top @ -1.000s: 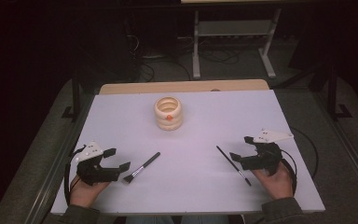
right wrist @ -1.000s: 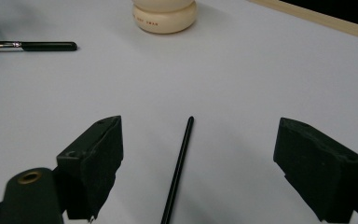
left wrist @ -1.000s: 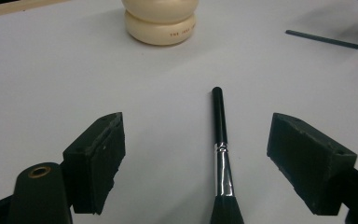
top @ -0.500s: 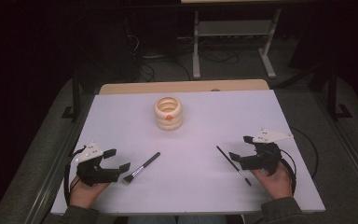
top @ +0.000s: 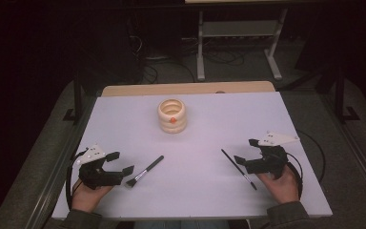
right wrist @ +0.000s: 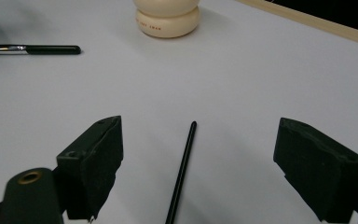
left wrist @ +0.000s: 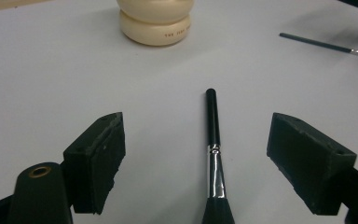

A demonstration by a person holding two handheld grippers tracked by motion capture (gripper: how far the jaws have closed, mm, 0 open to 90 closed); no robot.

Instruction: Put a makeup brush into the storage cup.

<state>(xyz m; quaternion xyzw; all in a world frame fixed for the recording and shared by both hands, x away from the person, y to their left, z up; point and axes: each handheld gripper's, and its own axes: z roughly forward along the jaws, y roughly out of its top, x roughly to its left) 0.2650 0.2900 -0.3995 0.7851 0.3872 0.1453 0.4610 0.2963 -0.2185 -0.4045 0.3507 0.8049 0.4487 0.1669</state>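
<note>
A cream ribbed cup with an orange dot stands at the table's far middle. A thick black makeup brush with a silver ferrule lies just right of my left gripper, which is open; in the left gripper view the brush lies on the table between the spread jaws. A thin black brush lies beside my right gripper, also open. In the right gripper view its slim handle runs between the jaws, untouched.
The white table top has a wooden strip along its far edge. Beyond it stand a metal stand and cables on a dark floor. A cable loops off each gripper near the table's side edges.
</note>
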